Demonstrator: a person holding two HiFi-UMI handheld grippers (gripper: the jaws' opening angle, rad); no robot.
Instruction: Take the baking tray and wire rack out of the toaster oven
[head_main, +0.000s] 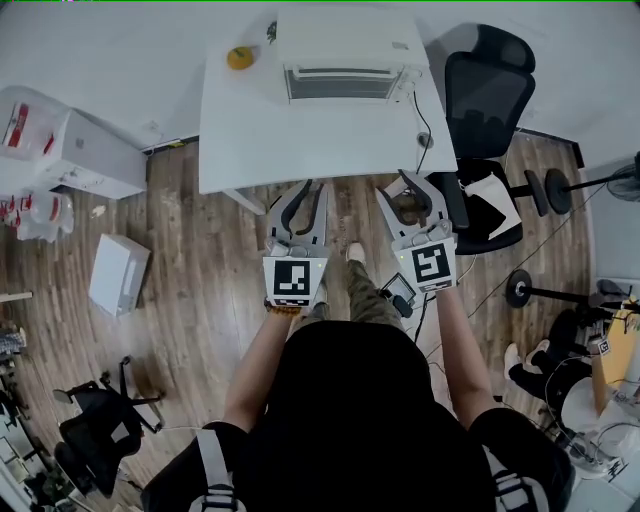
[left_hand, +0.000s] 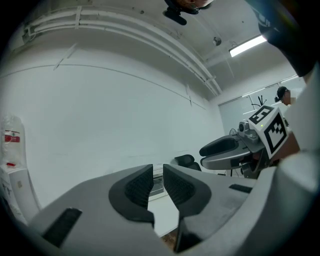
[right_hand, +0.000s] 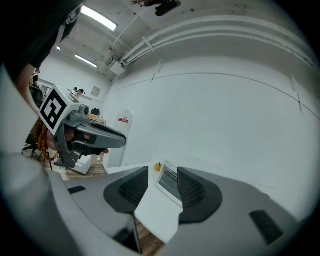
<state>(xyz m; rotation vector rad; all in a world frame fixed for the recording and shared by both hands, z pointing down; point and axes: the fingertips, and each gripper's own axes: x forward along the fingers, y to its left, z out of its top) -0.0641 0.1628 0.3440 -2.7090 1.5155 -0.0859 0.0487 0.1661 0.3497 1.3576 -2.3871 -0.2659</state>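
Note:
A white toaster oven (head_main: 345, 60) stands at the back of a white table (head_main: 300, 150), its front door (head_main: 340, 83) facing me and closed. No baking tray or wire rack shows. My left gripper (head_main: 308, 186) hovers over the wooden floor just short of the table's front edge. Its jaws stand a narrow gap apart with nothing between them, and the oven (left_hand: 157, 185) shows through that gap. My right gripper (head_main: 395, 183) is beside it at the same edge, open wider and empty. Its jaws frame the oven (right_hand: 167, 181).
A small orange fruit (head_main: 239, 58) lies left of the oven. A black cable (head_main: 425, 130) runs down the table's right side. A black office chair (head_main: 485, 90) stands at the right, with weights (head_main: 545, 190) beyond. A white box (head_main: 118, 272) and a white cabinet (head_main: 90, 155) stand at the left.

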